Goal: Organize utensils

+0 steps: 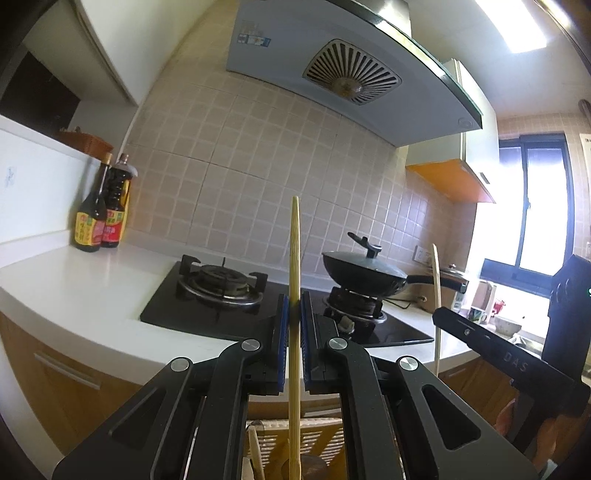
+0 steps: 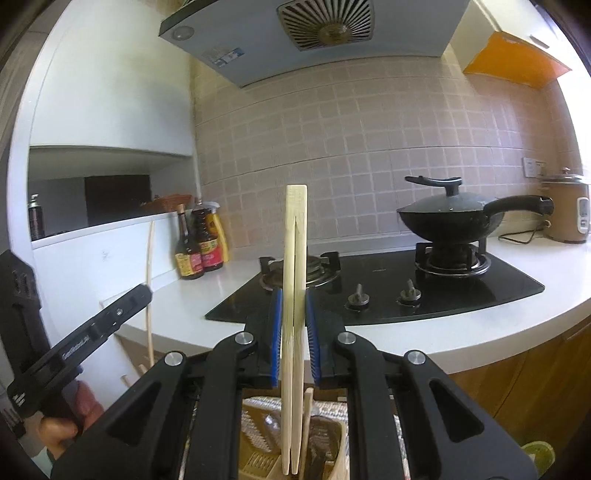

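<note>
Bamboo fills both grips: the left gripper [image 1: 294, 317] pinches a single chopstick [image 1: 294, 258] upright, and the right gripper [image 2: 294, 314] clamps wooden tongs [image 2: 294, 258] upright, probably so each can drop end-first into the slotted utensil holder [image 2: 258, 443] just below. That holder is largely hidden behind the gripper bodies, so its contents stay unclear.

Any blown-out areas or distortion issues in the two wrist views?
Left wrist: window and ceiling light at right clip to white; strong fisheye bends the counter edge; the single chopstick is sharp. Right wrist: evenly lit, mild glare at far right, the counter edge curves, dark vignette in the corners; the chopstick pair is sharp.
</note>
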